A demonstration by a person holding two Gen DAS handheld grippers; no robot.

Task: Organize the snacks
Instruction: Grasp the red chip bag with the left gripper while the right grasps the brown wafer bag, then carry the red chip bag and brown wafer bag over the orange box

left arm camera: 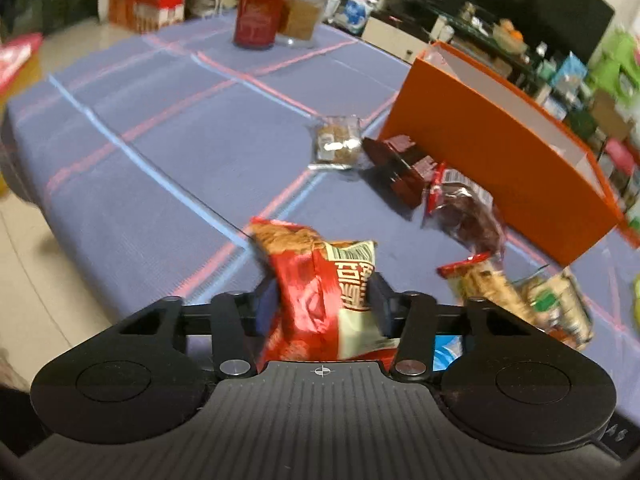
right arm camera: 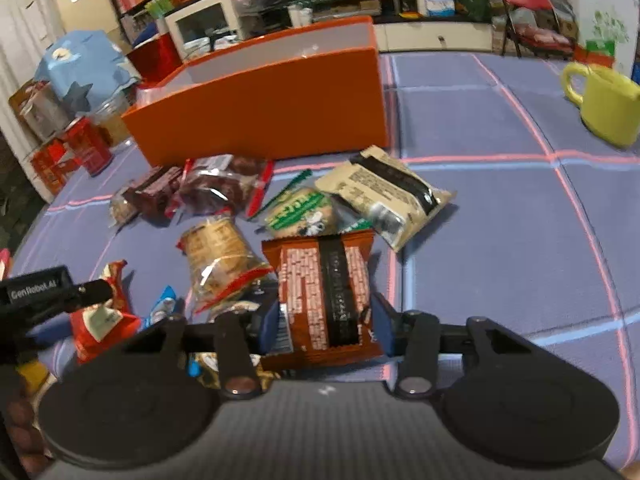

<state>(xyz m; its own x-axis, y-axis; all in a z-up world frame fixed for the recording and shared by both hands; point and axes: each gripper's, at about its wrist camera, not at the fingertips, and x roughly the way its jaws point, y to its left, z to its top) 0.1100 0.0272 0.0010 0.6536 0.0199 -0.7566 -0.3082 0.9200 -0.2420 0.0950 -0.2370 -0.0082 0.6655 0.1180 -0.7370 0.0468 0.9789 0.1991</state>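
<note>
Left gripper point(left arm camera: 322, 300) pinches the red snack bag point(left arm camera: 320, 288), its length running away from the camera. Right gripper point(right arm camera: 324, 316) clamps the brown packet point(right arm camera: 324, 296), lengthwise toward the orange box point(right arm camera: 264, 108) mid-tabletop point(right arm camera: 500, 240).

A table draped in a blue-violet cloth point(left arm camera: 160, 152) crossed by pink and pale-blue lines fills both views. An open orange box point(right arm camera: 264, 96) stands at upper centre of the right wrist view, loose snack packets point(right arm camera: 224, 188) spread just below it, a yellow mug point(right arm camera: 604, 108) at upper right; a red can point(left arm camera: 258, 12) and an amber glass point(left arm camera: 302, 12) sit at the top of the left wrist view
</note>
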